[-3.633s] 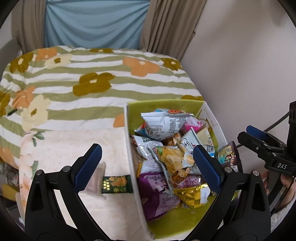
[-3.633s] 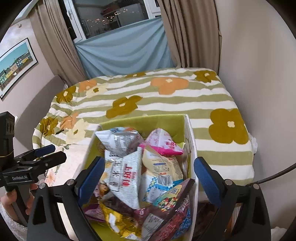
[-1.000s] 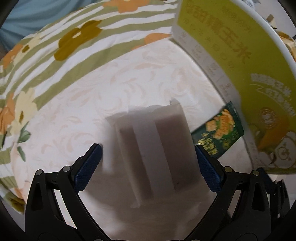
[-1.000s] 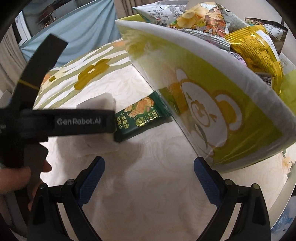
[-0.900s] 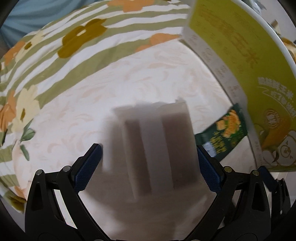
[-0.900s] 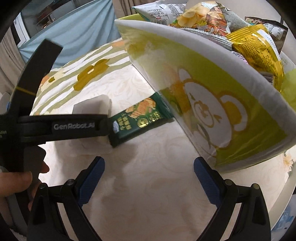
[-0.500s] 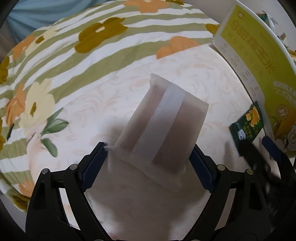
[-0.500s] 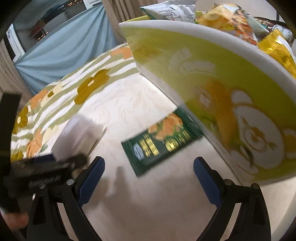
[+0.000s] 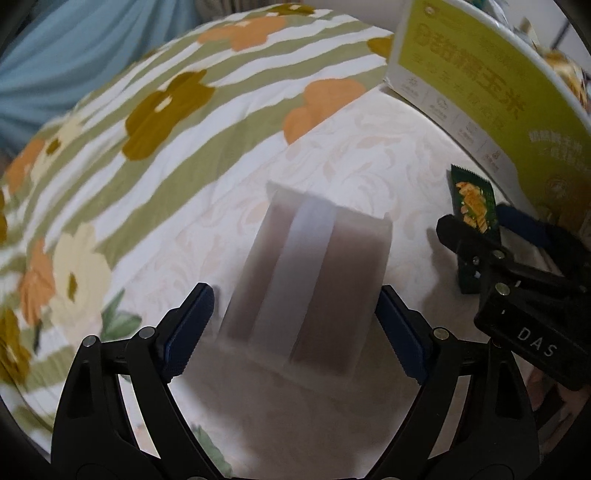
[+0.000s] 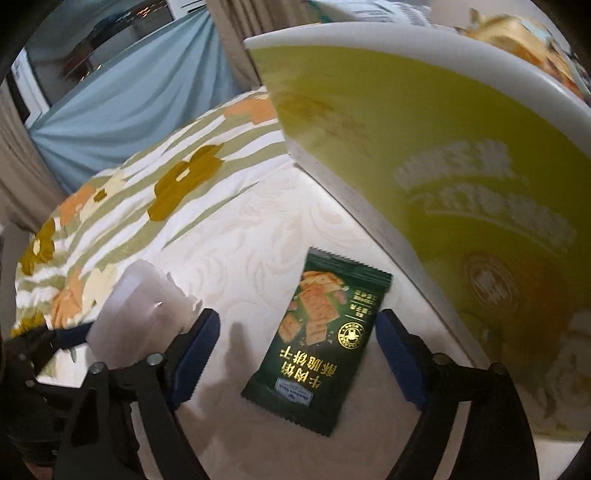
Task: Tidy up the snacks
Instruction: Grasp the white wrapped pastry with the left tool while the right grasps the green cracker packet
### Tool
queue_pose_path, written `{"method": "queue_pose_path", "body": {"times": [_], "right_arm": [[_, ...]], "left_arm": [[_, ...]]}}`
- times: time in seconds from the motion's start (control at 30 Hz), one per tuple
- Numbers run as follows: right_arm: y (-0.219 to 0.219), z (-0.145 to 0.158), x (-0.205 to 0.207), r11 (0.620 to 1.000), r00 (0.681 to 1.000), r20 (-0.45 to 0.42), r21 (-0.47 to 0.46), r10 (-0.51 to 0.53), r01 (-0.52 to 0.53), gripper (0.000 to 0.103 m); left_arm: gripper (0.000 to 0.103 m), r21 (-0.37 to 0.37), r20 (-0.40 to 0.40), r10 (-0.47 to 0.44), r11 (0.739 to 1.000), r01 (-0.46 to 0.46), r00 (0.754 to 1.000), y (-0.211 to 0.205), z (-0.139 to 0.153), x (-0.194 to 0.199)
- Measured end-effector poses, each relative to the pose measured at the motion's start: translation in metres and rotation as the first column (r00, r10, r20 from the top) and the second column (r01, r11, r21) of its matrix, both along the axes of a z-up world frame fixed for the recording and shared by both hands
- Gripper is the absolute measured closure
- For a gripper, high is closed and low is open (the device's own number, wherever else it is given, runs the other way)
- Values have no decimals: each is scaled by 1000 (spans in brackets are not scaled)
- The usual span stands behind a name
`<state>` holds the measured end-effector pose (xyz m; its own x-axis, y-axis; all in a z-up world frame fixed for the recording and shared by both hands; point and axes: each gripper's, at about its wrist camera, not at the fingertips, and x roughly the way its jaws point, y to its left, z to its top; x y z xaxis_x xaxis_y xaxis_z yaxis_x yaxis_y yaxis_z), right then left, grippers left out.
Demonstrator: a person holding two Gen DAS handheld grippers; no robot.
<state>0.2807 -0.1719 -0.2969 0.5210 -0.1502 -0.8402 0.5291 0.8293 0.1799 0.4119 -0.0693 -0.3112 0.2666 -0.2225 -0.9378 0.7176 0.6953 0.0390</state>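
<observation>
**Two grippers lowered over two snack packets beside a full snack box**

The left gripper (image 9: 291,328) points steeply down at a frosted, translucent packet (image 9: 314,280) with two dark bars showing through a pale centre strip. The packet lies between the blue pads. The right pad meets the packet's edge; at the left pad a thin gap seems to show, so a firm grip cannot be confirmed. The jaws stand partly open, about the packet's width.

The packet rests on a cream, leaf-patterned cloth (image 9: 369,147), laid over a bed cover (image 9: 184,92) with green and white stripes and orange and brown flowers.

To the right, the right gripper (image 10: 295,358) hangs over a dark green biscuit packet (image 10: 317,354) printed with gold lettering and a picture of crackers. This packet lies flat on the cream cloth between the two blue pads. The jaws are closing; the right pad is at the packet's edge, while the left pad stands clear of it.

Furthest right stands a large lime-green and white cardboard box (image 10: 443,129), just beside the green packet. Its near wall carries white lettering and a cartoon figure. Snack bags (image 10: 517,33) poke up above its rim, blurred.
</observation>
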Motion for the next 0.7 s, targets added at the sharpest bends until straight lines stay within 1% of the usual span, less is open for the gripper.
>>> {"method": "queue_pose_path", "body": {"times": [0.07, 0.13, 0.23, 0.27, 0.3, 0.33, 0.37, 0.47, 0.53, 0.63, 0.7], "right_arm": [[-1, 0, 0, 1000, 1000, -11, -17, 14, -14, 31], [-2, 1, 0, 999, 1000, -20, -27, 20, -21, 34], [-3, -1, 2, 998, 999, -35, -45, 32, -34, 38], [-3, -2, 7, 998, 999, -39, -48, 35, -37, 38], [-3, -3, 9, 998, 998, -44, -55, 40, -42, 38], [-2, -3, 11, 997, 998, -45, -57, 42, -44, 38], [-2, -3, 12, 997, 998, -47, -60, 41, -44, 38], [0, -5, 19, 996, 997, -60, -78, 48, -53, 38], [0, -6, 20, 995, 996, -66, -87, 51, -57, 41], [4, -7, 20, 988, 993, -93, -131, 73, -85, 48], [7, -8, 19, 983, 991, -96, -149, 90, -104, 53]], "left_arm": [[16, 5, 10, -30, 1000, 30, 999, -7, -2, -1], [16, 1, -4, -58, 998, 58, 998, -14, -7, -2], [21, -9, 15, -82, 997, 82, 997, -19, -7, -5], [27, -17, 7, -88, 996, 88, 996, -19, -7, -5], [35, -29, -4, -92, 995, 92, 996, -18, -6, -5], [39, -32, -3, -94, 995, 94, 996, -18, -5, -6], [41, -27, 0, -96, 995, 96, 995, -18, -4, -8], [41, -20, -3, -72, 997, 72, 997, -17, -3, -10], [41, -23, -11, -44, 999, 44, 999, -12, -3, -11], [41, -30, -22, 7, 1000, -8, 1000, -1, -2, -10], [42, -37, -28, 38, 999, -39, 999, 5, -1, -10]]}}
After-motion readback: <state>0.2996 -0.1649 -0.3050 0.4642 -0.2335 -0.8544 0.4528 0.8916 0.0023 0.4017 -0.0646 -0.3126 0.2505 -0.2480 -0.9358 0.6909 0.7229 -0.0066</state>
